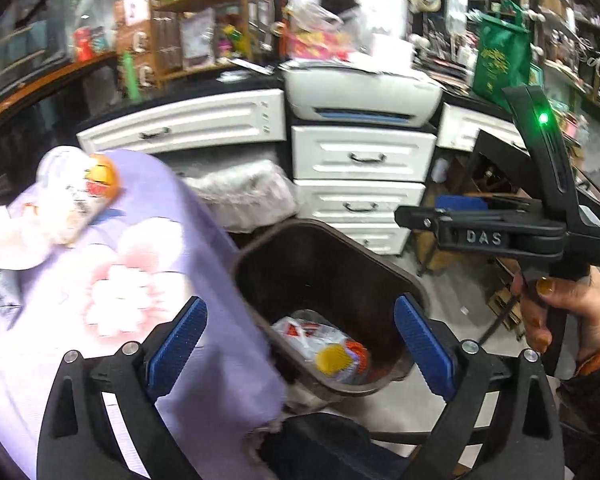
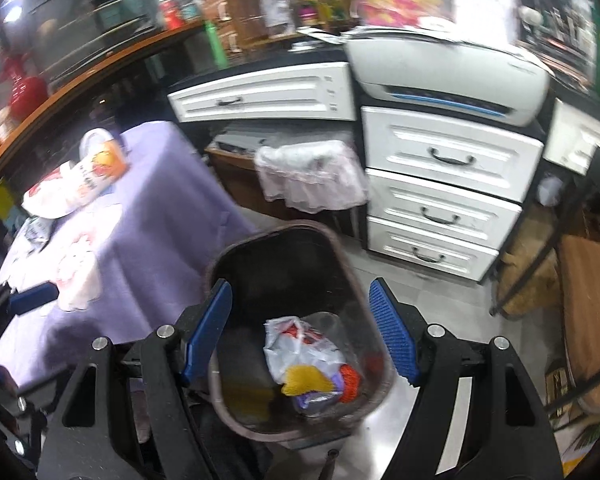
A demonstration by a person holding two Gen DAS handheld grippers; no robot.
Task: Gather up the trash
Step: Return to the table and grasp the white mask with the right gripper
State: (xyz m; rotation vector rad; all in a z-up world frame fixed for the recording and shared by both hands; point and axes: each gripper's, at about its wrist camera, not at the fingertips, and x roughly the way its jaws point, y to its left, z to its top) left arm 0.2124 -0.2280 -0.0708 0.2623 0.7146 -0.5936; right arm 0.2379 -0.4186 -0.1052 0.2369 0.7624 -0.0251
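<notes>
A dark brown trash bin point(image 1: 256, 248) point(image 2: 276, 233) stands on the floor beside a table under a purple flowered cloth point(image 1: 148, 288) point(image 2: 156, 200). In the bin lies a crumpled white plastic bag with yellow and red scraps point(image 1: 324, 346) point(image 2: 300, 344). My left gripper point(image 1: 300, 346) hangs open over the bin's near rim, nothing between its blue pads point(image 1: 176, 344). My right gripper point(image 2: 300, 334) is also open and empty above the bin; in the left wrist view a hand holds it at the right point(image 1: 480, 236). A white wrapper with orange print point(image 1: 76, 200) point(image 2: 80, 180) lies on the cloth.
White drawers point(image 1: 360, 156) point(image 2: 448, 152) and a white printer point(image 1: 360, 92) point(image 2: 448, 76) stand behind the bin. A basket lined with white plastic point(image 1: 244, 192) point(image 2: 312, 176) sits left of the drawers. A green bag point(image 1: 500, 56) hangs at the back right among cluttered shelves.
</notes>
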